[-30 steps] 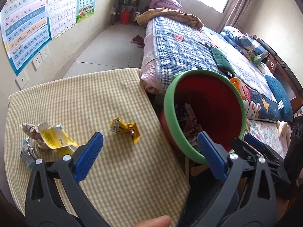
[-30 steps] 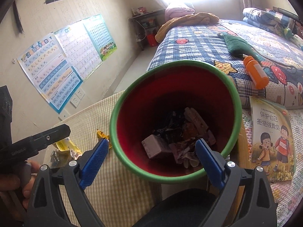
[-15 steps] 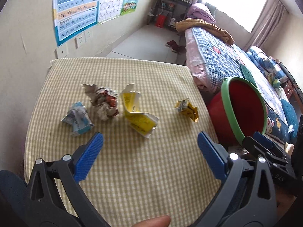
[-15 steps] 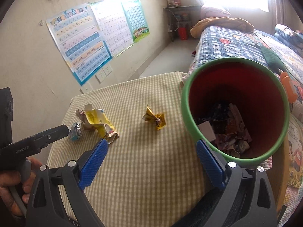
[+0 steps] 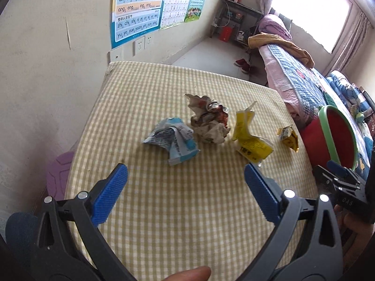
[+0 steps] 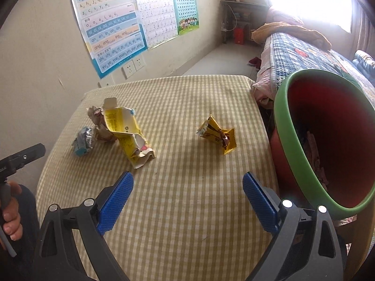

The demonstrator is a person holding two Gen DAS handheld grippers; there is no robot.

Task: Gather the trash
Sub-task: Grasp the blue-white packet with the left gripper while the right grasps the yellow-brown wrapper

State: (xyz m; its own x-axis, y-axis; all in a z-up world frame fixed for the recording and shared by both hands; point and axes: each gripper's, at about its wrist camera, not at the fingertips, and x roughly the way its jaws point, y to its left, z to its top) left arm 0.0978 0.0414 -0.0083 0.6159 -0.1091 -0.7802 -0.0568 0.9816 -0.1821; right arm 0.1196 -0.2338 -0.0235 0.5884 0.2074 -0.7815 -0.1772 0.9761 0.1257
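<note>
Several pieces of trash lie on the yellow checked table (image 5: 187, 210) (image 6: 187, 222). From left to right they are a crumpled blue-white wrapper (image 5: 173, 140) (image 6: 82, 141), a crumpled grey-red paper ball (image 5: 209, 121) (image 6: 98, 123), a torn yellow carton (image 5: 249, 137) (image 6: 127, 135) and a small yellow snack wrapper (image 5: 288, 137) (image 6: 218, 135). A red bin with a green rim (image 5: 337, 135) (image 6: 328, 140) stands off the table's right edge, with scraps inside. My left gripper (image 5: 185, 192) is open, short of the blue wrapper. My right gripper (image 6: 187, 199) is open, short of the small yellow wrapper.
A wall with posters (image 5: 138, 7) and sockets (image 5: 140, 44) bounds the table's left and far side. A bed with a blue quilt (image 5: 300, 79) (image 6: 304, 53) runs behind the bin. A purple stool (image 5: 58, 175) sits low at the table's left.
Both grippers have swung left from the bin toward the table; the trash now sits centred ahead of them and the bin has slid to the right edge. Both stayed open.
</note>
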